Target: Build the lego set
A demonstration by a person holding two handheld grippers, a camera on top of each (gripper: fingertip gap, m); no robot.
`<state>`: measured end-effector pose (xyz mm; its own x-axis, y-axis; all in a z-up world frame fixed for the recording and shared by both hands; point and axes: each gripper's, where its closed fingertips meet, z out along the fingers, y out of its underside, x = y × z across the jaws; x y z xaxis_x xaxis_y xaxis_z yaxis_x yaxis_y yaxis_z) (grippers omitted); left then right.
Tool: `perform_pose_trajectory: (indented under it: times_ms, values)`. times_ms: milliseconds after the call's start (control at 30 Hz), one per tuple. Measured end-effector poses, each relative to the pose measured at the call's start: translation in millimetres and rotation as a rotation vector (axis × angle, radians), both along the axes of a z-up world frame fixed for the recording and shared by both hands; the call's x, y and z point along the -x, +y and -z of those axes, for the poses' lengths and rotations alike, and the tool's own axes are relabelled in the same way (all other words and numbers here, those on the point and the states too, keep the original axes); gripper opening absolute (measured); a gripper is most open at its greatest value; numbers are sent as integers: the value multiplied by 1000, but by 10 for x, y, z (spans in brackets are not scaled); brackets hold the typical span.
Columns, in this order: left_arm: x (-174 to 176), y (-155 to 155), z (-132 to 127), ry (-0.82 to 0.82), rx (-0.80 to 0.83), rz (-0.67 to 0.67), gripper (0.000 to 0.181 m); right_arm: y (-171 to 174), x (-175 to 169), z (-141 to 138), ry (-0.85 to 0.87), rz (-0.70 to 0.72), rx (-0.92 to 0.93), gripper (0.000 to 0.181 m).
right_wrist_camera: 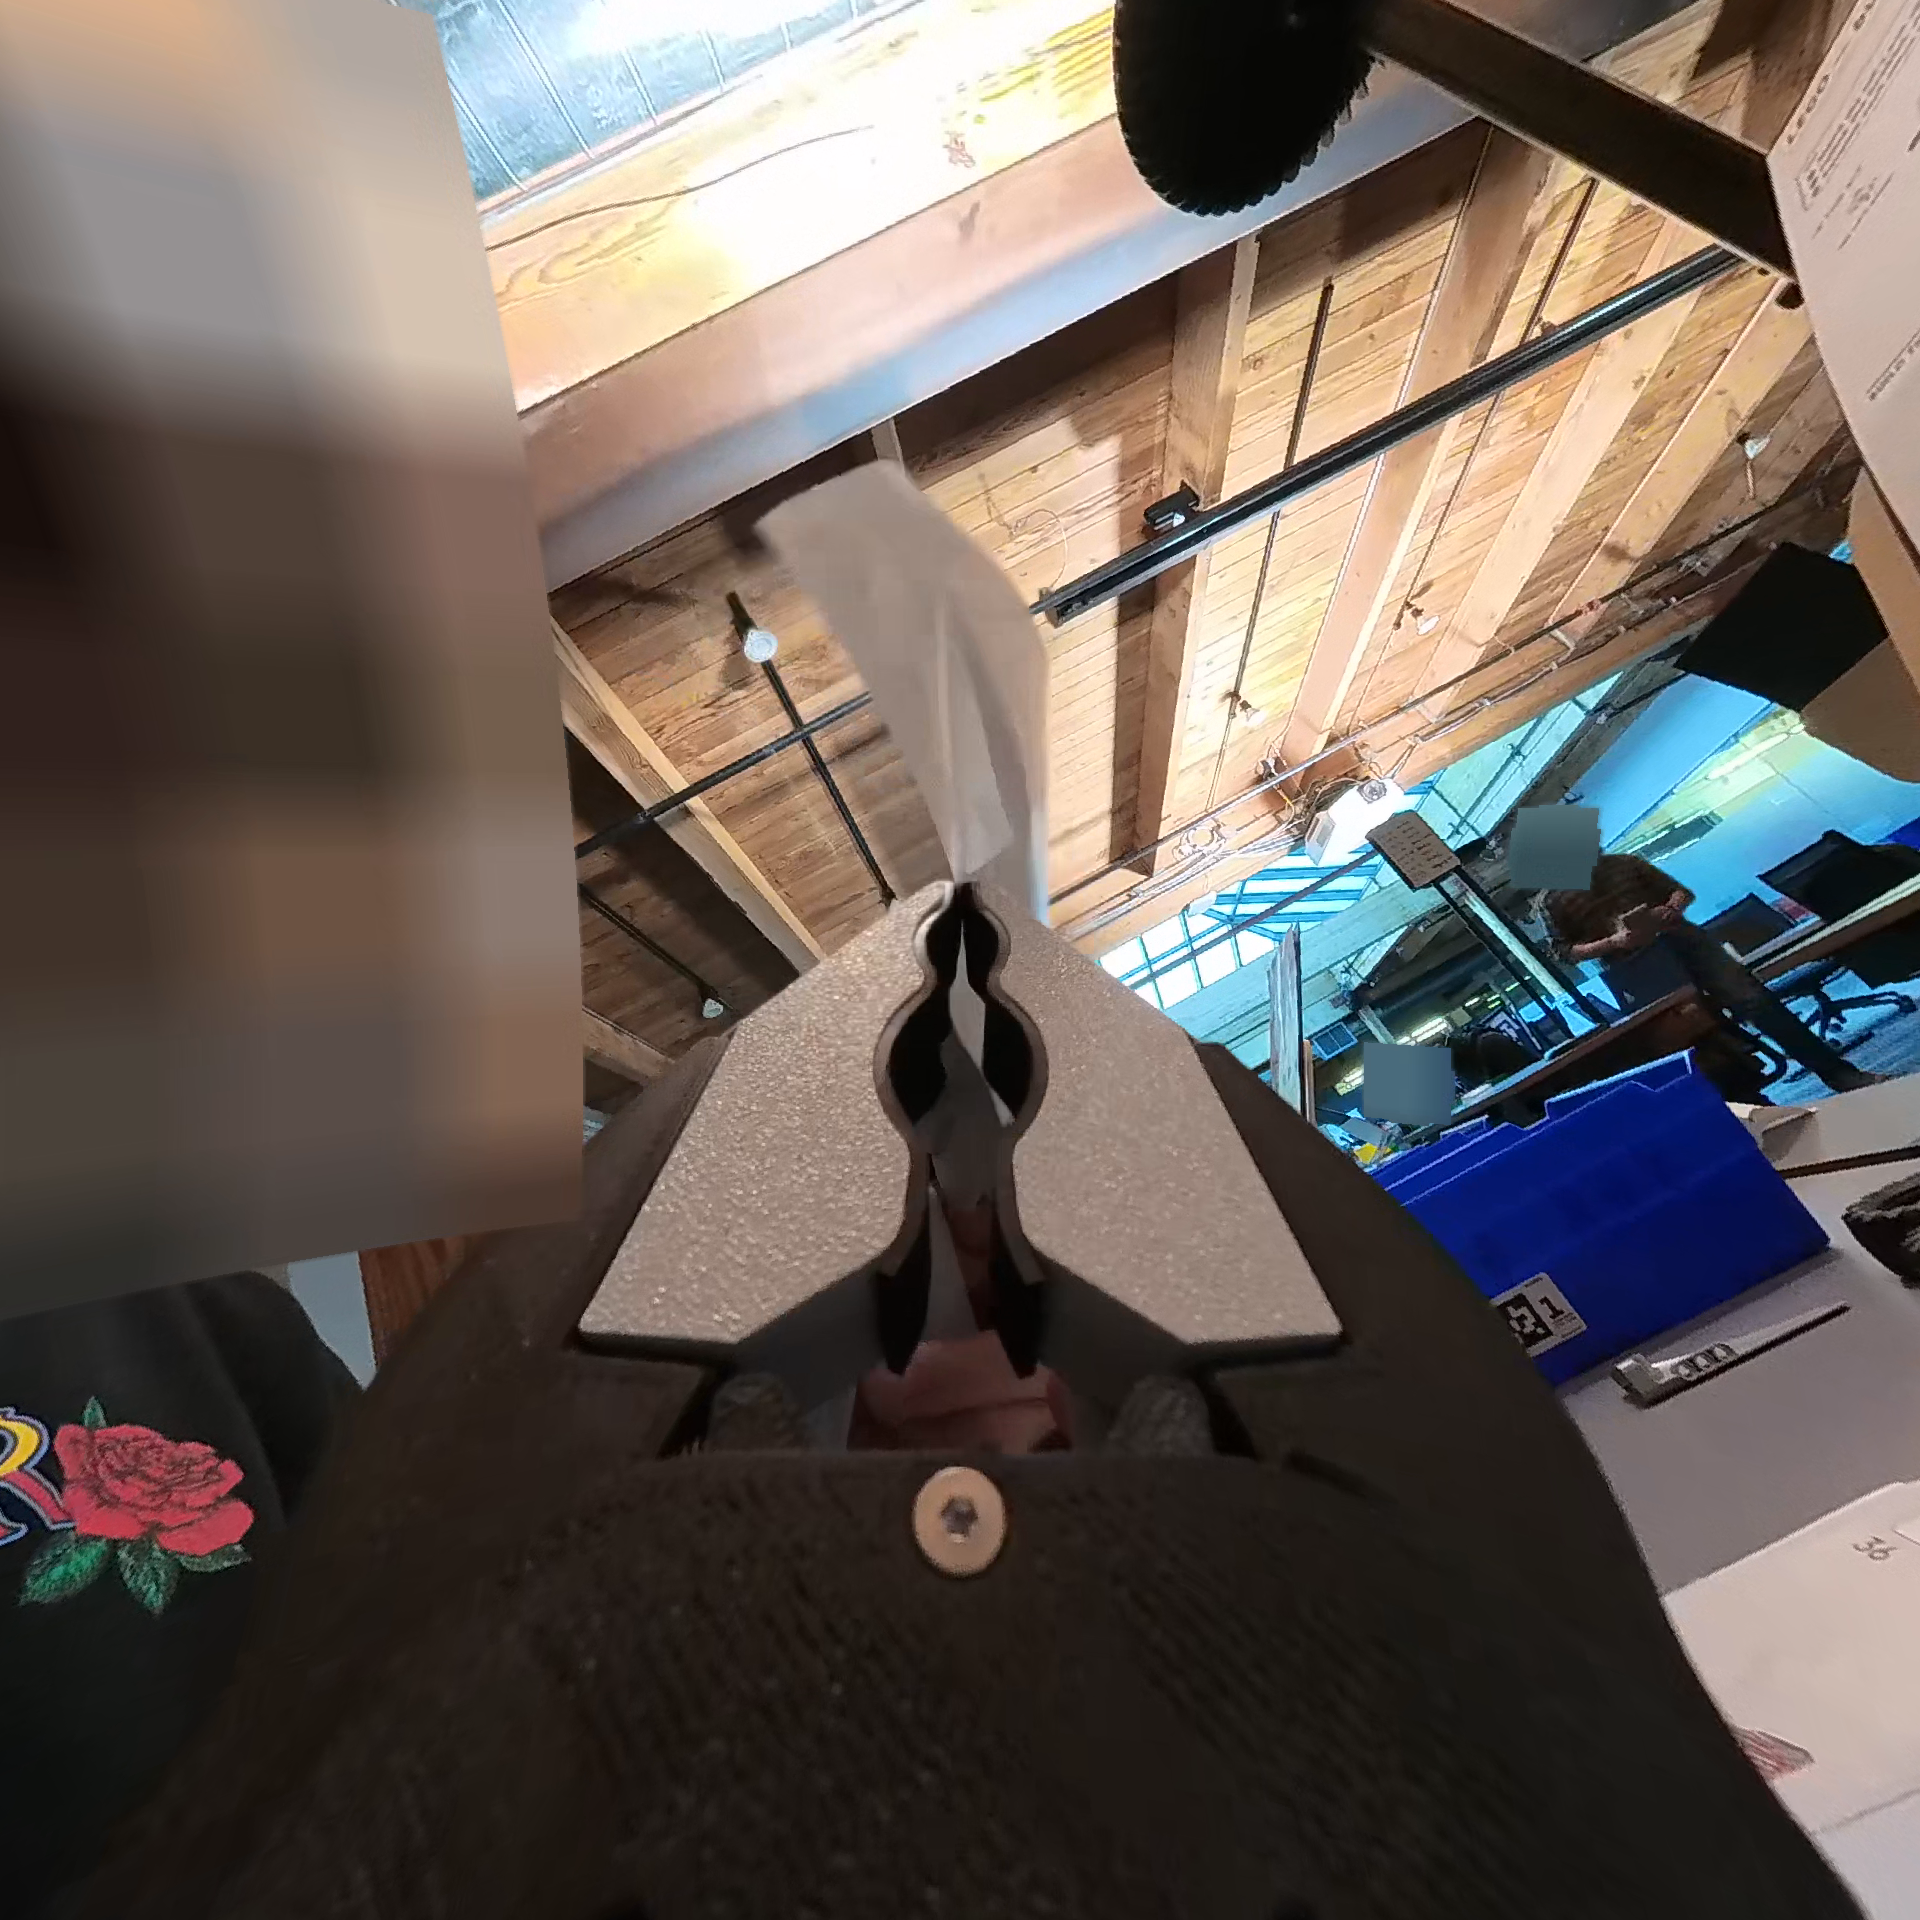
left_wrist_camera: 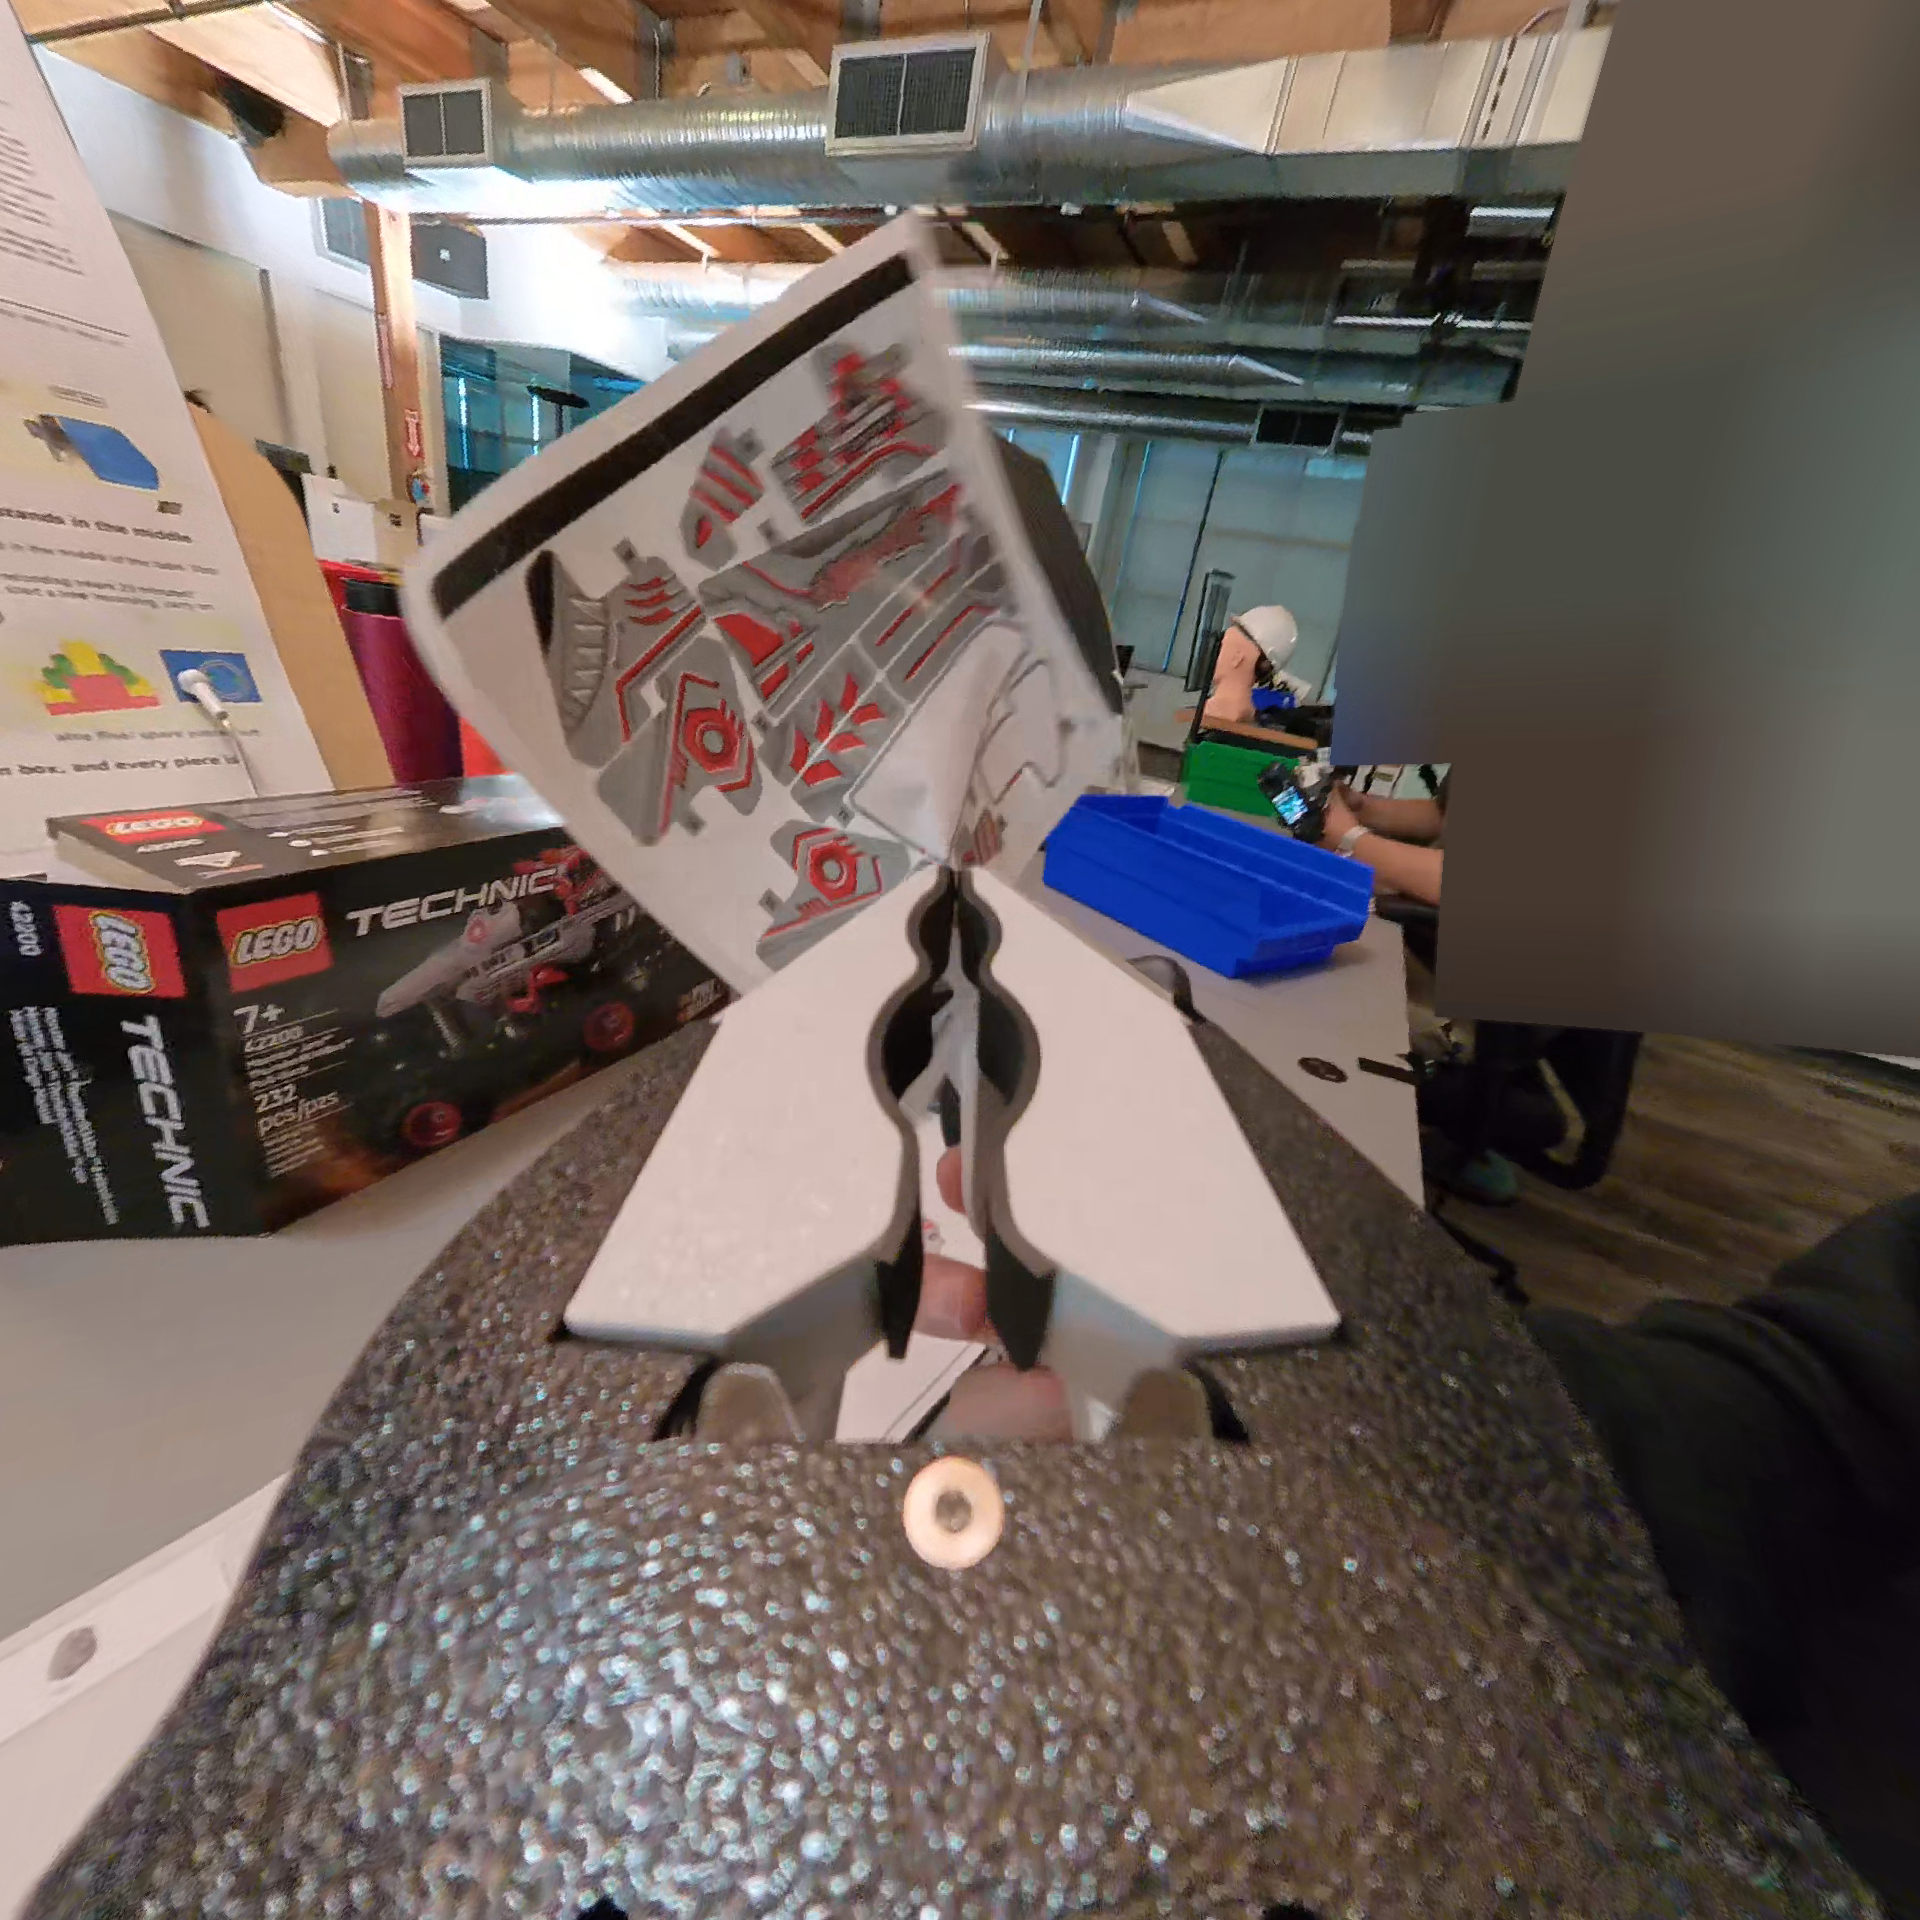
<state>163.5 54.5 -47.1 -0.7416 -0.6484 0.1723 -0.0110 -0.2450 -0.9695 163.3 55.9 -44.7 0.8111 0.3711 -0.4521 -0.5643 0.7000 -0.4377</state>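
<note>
My left gripper [left_wrist_camera: 954, 883] is shut on the lower corner of a white sticker sheet [left_wrist_camera: 748, 623] printed with grey and red decals. It holds the sheet upright in the air, tilted left, above the table. My right gripper [right_wrist_camera: 961, 899] points up toward the ceiling and is shut on a thin white strip of paper or film [right_wrist_camera: 935, 644] that stands up from its tips. The set's black box [left_wrist_camera: 343, 987] lies on the table at the left, behind the left gripper. No loose bricks show in either view.
A blue bin [left_wrist_camera: 1205, 894] stands on the grey table [left_wrist_camera: 156, 1351] at the right; it also shows in the right wrist view [right_wrist_camera: 1621, 1226]. A white instruction board [left_wrist_camera: 104, 520] stands at the far left. A white booklet [right_wrist_camera: 1797, 1662] lies at the lower right. People sit beyond. The tips of both grippers are at nearly the same place.
</note>
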Motion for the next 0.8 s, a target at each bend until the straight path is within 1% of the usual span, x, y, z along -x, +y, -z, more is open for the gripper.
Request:
perform_pose_trajectory:
  times_ms: [133,333,567,633,700,800]
  values:
    - [-8,-2,11,-21,-56,-39,0,-1,-8,5,6,15,1,0]
    - [-32,58,-2,-43,-95,-115,0,-35,-55,6,15,58,12,0]
    - [-52,74,15,-68,-166,-173,0,-52,-76,6,18,86,19,0]
    - [-46,79,9,-59,-145,-170,0,-89,-104,4,22,128,18,0]
    - [-43,85,10,-37,-89,-161,0,-122,-135,2,19,181,30,0]
    - [-70,97,89,23,-19,-157,0,-151,-138,-4,-25,264,68,0]
